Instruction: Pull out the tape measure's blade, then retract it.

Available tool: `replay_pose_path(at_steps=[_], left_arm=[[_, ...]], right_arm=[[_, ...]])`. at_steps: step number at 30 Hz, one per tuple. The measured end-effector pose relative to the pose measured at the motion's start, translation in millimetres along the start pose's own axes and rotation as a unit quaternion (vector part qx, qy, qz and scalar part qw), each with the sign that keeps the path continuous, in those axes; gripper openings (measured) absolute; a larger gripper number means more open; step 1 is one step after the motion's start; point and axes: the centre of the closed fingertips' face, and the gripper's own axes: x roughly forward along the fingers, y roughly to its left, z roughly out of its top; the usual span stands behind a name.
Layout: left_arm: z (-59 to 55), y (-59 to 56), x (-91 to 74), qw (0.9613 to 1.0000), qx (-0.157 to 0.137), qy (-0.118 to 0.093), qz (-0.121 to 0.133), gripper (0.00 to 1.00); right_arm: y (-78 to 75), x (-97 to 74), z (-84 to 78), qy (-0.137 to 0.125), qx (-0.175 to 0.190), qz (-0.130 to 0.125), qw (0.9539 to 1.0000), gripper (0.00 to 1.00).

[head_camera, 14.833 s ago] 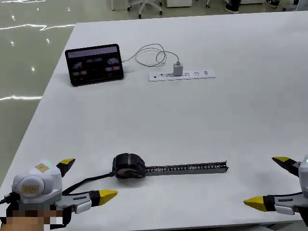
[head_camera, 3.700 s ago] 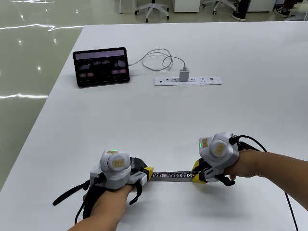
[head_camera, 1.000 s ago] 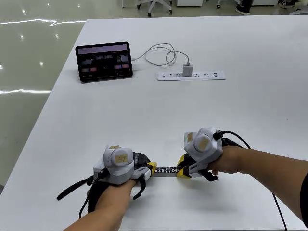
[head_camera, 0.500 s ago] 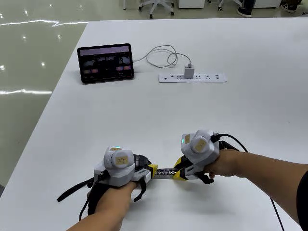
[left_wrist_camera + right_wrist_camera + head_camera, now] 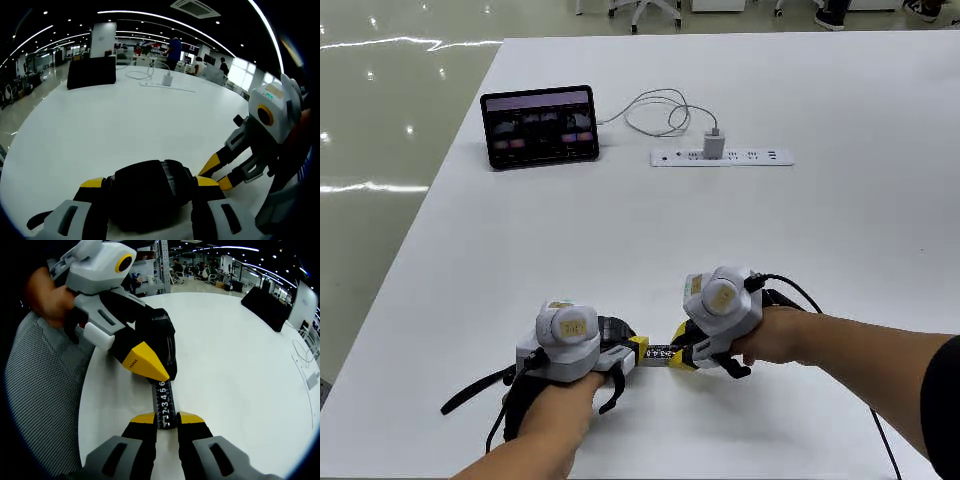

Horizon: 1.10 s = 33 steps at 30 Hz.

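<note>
Clamps the black tape measure case (image 5: pixel 150 200) between the jaws of the left gripper (image 5: pixel 150 181), low on the white table (image 5: pixel 620 230) near its front edge. Pinches the blade (image 5: pixel 163 400) at its tip end with the right gripper (image 5: pixel 167 418), jaws narrow, a short numbered stretch out. Reads case as rigid, chunky, likely light: grip across its sides. Reads blade as thin, springy, slick: hold at tip, feed back slowly.
</note>
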Motion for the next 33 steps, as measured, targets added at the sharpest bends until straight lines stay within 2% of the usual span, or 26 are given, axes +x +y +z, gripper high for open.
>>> replay_pose_path(at_steps=[1,9,14,23,30,33], left_arm=[[-0.1,-0.1,-0.1,1.0,-0.001,0.0,0.0,0.63],[0.2,0.0,-0.9,1.0,-0.005,0.0,-0.008,0.63],[0.0,-0.5,-0.4,1.0,0.003,0.001,-0.006,0.63],[-0.2,-0.3,-1.1,0.9999,-0.004,0.004,-0.011,0.63],[0.2,0.1,-1.0,0.9999,-0.004,0.004,-0.011,0.62],[0.1,0.2,-1.1,0.9999,-0.003,0.003,-0.011,0.62]], right_arm=[[0.3,1.2,1.5,-0.002,-0.008,-0.001,1.0,0.11],[-0.8,4.2,5.3,-0.001,0.003,0.001,1.0,0.11],[2.4,7.9,10.4,-0.002,0.0,0.001,1.0,0.11],[2.8,11.5,16.2,0.0,-0.006,0.002,1.0,0.11],[3.1,13.1,18.3,-0.003,0.003,-0.003,1.0,0.12],[3.9,11.3,15.6,-0.002,-0.022,-0.002,0.9997,0.12]])
